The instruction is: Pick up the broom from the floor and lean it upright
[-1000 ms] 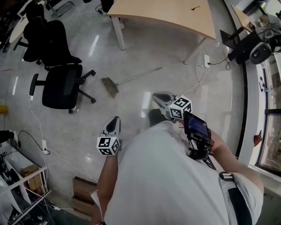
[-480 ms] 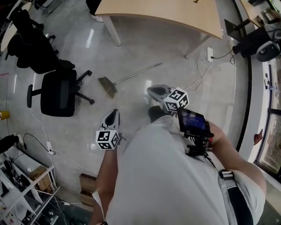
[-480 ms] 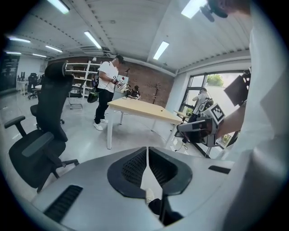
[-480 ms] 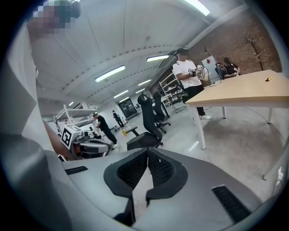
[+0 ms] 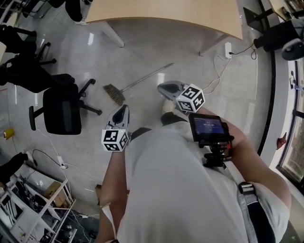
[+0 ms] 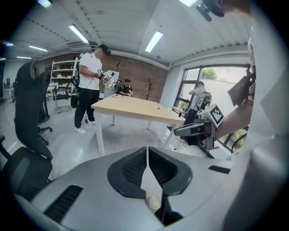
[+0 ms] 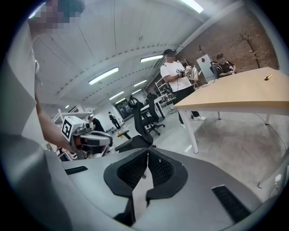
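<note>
Broom (image 5: 137,83) lies flat on floor (image 5: 142,45), bristle head just ahead of left gripper (image 5: 120,112), handle slanting away toward desk (image 5: 190,14), past right gripper (image 5: 165,88). Both grippers closed, empty. Left seemingly nearer bristles, right nearer handle.

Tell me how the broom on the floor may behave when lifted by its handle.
The broom looks long, thin and straight: probably stiff and light. Its bristle head looks bulkier, so that end may drop. The glossy floor may let it slide.
</note>
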